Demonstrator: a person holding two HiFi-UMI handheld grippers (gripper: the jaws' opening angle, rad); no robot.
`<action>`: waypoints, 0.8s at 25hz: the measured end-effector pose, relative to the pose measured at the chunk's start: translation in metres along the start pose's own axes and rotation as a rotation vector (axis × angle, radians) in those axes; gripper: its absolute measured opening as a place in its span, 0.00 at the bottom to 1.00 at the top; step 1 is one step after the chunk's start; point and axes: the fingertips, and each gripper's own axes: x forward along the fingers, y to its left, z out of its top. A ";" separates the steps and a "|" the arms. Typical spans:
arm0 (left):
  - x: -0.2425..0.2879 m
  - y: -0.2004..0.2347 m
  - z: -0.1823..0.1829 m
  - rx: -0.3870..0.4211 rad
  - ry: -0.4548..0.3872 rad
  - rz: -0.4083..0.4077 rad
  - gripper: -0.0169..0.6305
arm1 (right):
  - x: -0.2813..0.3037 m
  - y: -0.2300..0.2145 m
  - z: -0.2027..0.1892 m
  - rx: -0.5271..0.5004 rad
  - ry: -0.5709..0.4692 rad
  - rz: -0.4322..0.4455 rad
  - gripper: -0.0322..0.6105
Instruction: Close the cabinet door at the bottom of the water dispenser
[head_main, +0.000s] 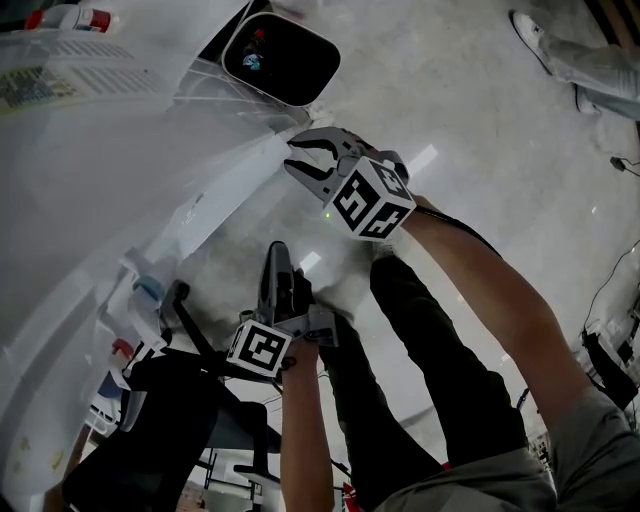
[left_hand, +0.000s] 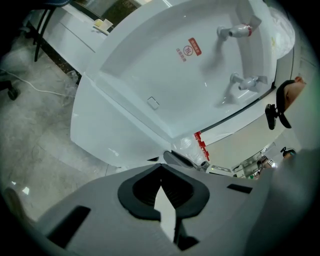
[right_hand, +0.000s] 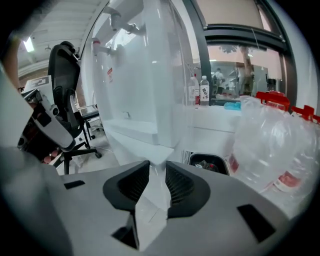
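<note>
**While Hard by the Dispenser's Foot, Clamped on Nothing**

Pictured from above, filling the left: white water dispenser, with the cabinet door low on its front, beneath the taps. Nearer, at lower left, a black office chair; farther off, a dark-lined bin. Held just beside the dispenser's lower corner, right gripper, jaws apart, that white corner facing the gap. Nearer in, left gripper, jaws together, empty.
</note>
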 end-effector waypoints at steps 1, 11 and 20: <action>0.000 0.000 -0.001 -0.021 -0.006 -0.008 0.04 | 0.003 -0.003 0.003 -0.004 0.000 0.003 0.21; -0.007 0.005 -0.004 -0.043 -0.006 -0.015 0.04 | 0.020 -0.018 0.017 -0.047 0.009 0.008 0.21; -0.021 0.001 -0.003 -0.021 -0.003 -0.028 0.04 | 0.000 -0.006 0.015 0.003 -0.025 -0.073 0.17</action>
